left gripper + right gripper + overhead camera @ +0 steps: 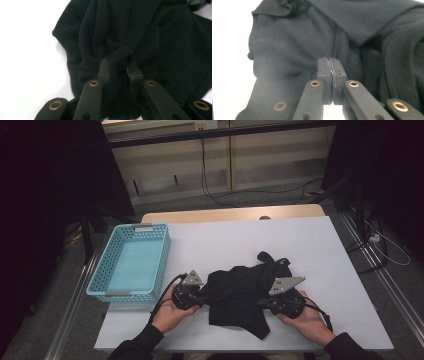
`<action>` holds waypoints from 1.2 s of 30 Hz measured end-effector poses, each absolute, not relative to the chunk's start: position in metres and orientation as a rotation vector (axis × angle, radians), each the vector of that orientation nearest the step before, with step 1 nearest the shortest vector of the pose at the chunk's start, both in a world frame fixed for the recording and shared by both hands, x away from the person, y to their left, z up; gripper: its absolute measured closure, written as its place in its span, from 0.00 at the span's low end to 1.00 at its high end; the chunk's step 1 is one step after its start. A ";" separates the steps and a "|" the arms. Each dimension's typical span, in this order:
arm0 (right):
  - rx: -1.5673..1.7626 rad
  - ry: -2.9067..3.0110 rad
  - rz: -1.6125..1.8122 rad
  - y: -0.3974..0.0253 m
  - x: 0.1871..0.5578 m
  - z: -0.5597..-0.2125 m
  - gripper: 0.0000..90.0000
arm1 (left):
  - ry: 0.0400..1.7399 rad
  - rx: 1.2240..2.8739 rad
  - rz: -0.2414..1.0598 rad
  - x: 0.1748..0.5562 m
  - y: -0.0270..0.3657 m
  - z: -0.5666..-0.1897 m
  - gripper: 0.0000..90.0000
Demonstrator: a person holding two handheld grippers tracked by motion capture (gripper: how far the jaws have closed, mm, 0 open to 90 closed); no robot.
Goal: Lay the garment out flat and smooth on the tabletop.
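Black fleece, a crumpled garment (pixel 240 295), lies near the front edge of the white table (pixel 330 250), roughly midway along it, and you have a gripper at each side of it. Your left gripper (pixel 200 298) is pinching a thick fold of cloth between its jaws, as its own view shows (pixel 120 62). Your right gripper (pixel 265 304) has its jaws pressed together with at most a thin edge of fabric in the seam (pixel 331 70); whether it truly holds any, you can't tell from here.

Check that right-hand grip before lifting, and take a deeper bite if it slips. Raise both sides evenly so the cloth hangs flat.

Both hands sit low, knuckles out, jaws pointing inward toward each other. The blue basket (pixel 150 227) waits at the table's left edge.
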State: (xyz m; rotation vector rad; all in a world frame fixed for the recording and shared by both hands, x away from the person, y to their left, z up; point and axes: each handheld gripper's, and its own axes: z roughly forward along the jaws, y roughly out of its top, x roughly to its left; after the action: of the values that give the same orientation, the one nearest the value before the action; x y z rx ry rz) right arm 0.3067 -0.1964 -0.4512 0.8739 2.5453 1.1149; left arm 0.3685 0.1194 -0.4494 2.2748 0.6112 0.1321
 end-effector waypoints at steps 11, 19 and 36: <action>0.919 2.506 1.080 -0.222 0.285 -0.446 0.99 | 0.545 2.302 0.064 0.332 0.107 -0.449 0.87; 0.992 2.452 1.065 -0.242 0.276 -0.443 0.99 | 0.543 2.276 0.059 0.328 0.099 -0.443 0.78; 1.045 2.312 1.149 -0.244 0.290 -0.432 0.65 | 0.557 2.129 0.202 0.351 0.079 -0.413 0.47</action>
State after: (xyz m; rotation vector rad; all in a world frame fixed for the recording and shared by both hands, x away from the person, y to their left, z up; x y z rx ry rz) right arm 0.2898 -0.2442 -0.4322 1.0449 2.3118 1.1489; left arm 0.3510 0.0790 -0.4131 2.1289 0.5569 0.2023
